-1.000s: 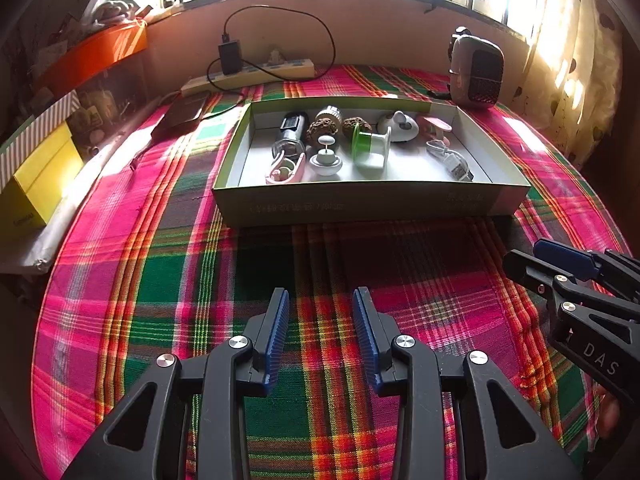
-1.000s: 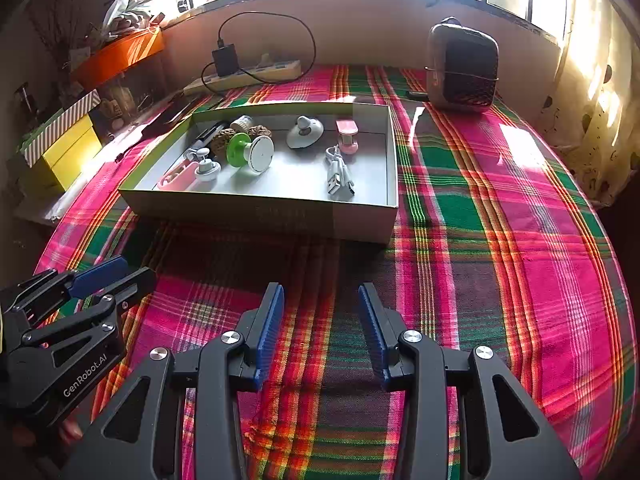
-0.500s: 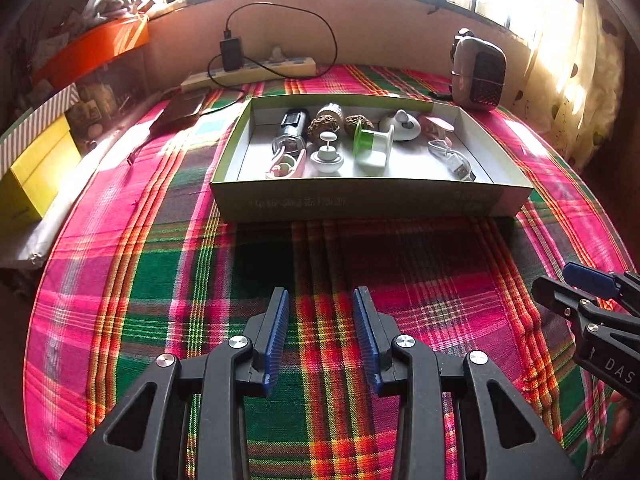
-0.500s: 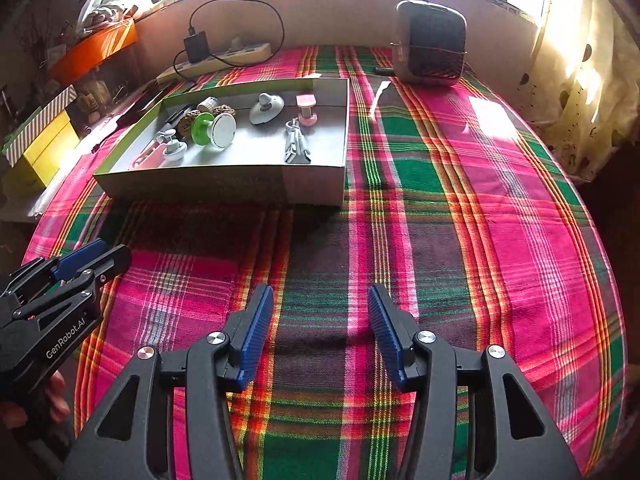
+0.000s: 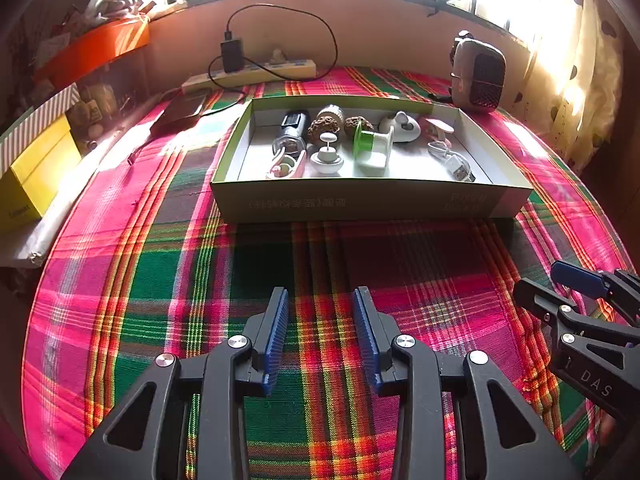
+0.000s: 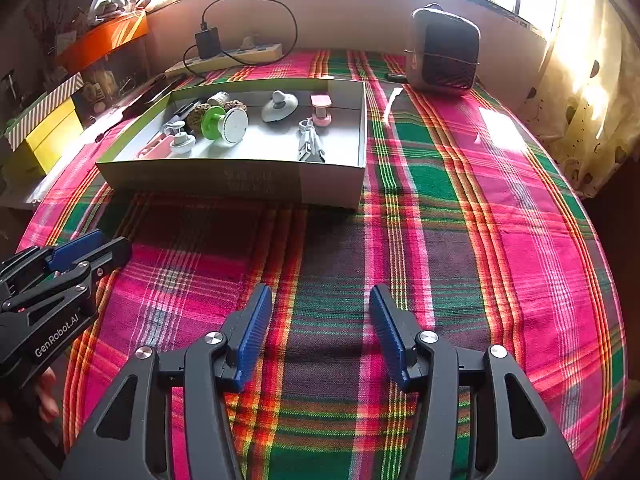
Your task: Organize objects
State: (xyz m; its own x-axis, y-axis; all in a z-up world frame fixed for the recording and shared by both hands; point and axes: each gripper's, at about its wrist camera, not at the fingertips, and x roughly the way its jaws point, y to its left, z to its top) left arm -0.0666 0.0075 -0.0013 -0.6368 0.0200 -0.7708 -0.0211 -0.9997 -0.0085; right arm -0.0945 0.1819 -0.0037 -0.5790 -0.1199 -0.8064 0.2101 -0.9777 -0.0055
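Note:
A shallow green-rimmed cardboard box (image 5: 360,200) (image 6: 240,180) stands on the plaid cloth and holds several small objects: a green and white spool (image 5: 372,150) (image 6: 224,122), a white cable (image 5: 452,160) (image 6: 310,144), a pink spool (image 6: 321,110), a white knob (image 5: 327,158), walnuts (image 5: 324,126). My left gripper (image 5: 322,320) is open and empty above the cloth, in front of the box; it also shows in the right wrist view (image 6: 92,252). My right gripper (image 6: 320,320) is open and empty, to the right of the box's front; it also shows in the left wrist view (image 5: 552,284).
A small heater (image 5: 478,76) (image 6: 444,56) stands at the back right. A power strip with a charger (image 5: 248,72) lies along the back wall. A yellow box (image 5: 36,172) and an orange box (image 5: 96,48) sit at the left. A curtain (image 6: 580,92) hangs at the right.
My right gripper's jaws have opened wider and it has shifted right, then back towards the box. My left gripper has hardly moved.

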